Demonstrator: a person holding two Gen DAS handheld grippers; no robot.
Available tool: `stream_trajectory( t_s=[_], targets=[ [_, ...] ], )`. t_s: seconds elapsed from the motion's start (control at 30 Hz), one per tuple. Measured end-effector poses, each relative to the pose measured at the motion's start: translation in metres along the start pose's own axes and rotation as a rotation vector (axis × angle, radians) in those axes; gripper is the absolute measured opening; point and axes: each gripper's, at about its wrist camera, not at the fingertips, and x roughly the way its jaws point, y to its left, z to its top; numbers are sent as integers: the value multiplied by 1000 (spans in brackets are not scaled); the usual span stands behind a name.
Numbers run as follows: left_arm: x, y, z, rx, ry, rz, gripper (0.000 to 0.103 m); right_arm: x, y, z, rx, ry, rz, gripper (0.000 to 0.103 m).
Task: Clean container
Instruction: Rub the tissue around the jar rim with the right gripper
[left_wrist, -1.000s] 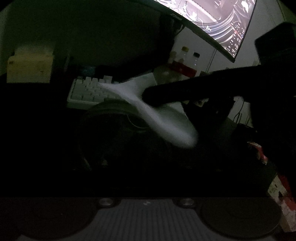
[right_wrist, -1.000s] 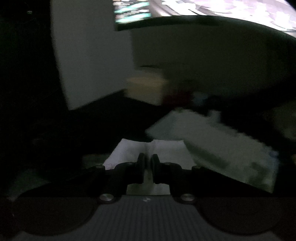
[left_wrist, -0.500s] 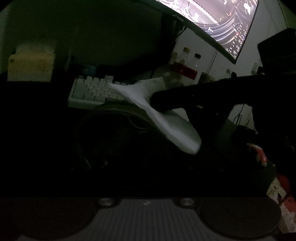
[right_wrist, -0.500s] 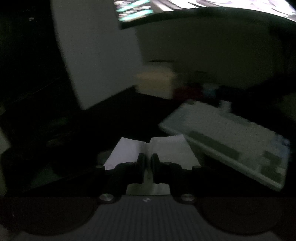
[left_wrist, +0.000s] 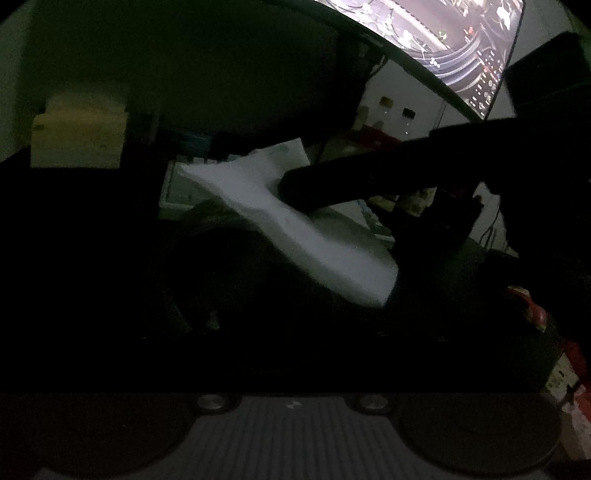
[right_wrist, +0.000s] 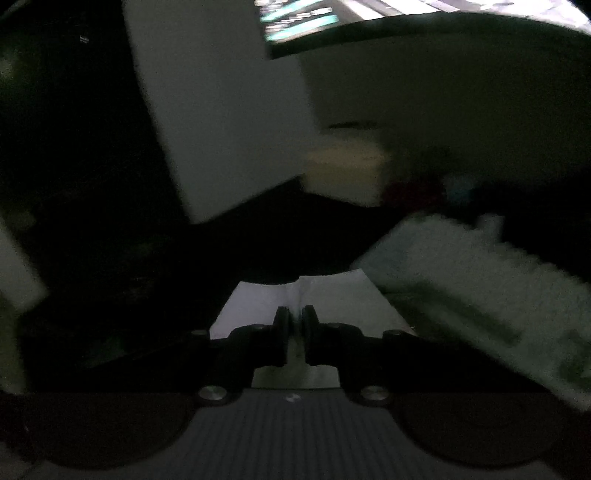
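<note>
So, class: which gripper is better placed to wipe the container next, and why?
The right gripper: its fingers are shut on the white tissue, held over the dark container. The left gripper's fingers are lost in darkness.

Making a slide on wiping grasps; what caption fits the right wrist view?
Right gripper pinches a folded white tissue in dim light, a pale keyboard blurred to its right.

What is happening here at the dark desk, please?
A person is cleaning a container. The right hand-held gripper is shut on a white cloth and holds it over a dark round container in front of the keyboard. The left hand-held gripper's fingers cannot be made out in the dark. A lit monitor stands behind. Whether the cloth touches the container is unclear.
</note>
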Motion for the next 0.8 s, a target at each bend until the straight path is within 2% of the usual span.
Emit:
stream_trajectory(
  t_s=[0.07,0.17,0.37,0.47,0.53,0.57,0.6,0.63,0.7,0.77,0.8],
  targets=[
    [-1,4,1,-9,-2,4,51,4,-12,2,26,-6,-72,9],
    [-2,8,3,-20,-6,11,51,5,-16,4,80,2,-56,9],
    [-2,11,5,-24,-13,21,51,3,19,2,-4,3,135,9],
    [-3,11,5,-19,-17,24,51,7,10,3,13,1,119,8],
    [-4,11,4,-17,-22,23,51,10,-5,4,51,-2,40,8],
    [-4,11,4,-17,-27,22,48,10,-13,4,74,2,-3,8],
    [-5,11,4,-19,-39,22,36,11,-21,4,95,11,-44,9],
    [-6,11,3,-18,-53,24,32,11,-28,4,113,21,-84,8],
    [-9,8,4,2,-89,27,14,7,-37,0,139,26,-113,8],
    [-13,5,3,17,-128,17,9,-2,-41,-3,152,13,-114,8],
    [-14,5,3,14,-142,-11,8,-8,-41,-5,151,2,-118,8]
  ],
)
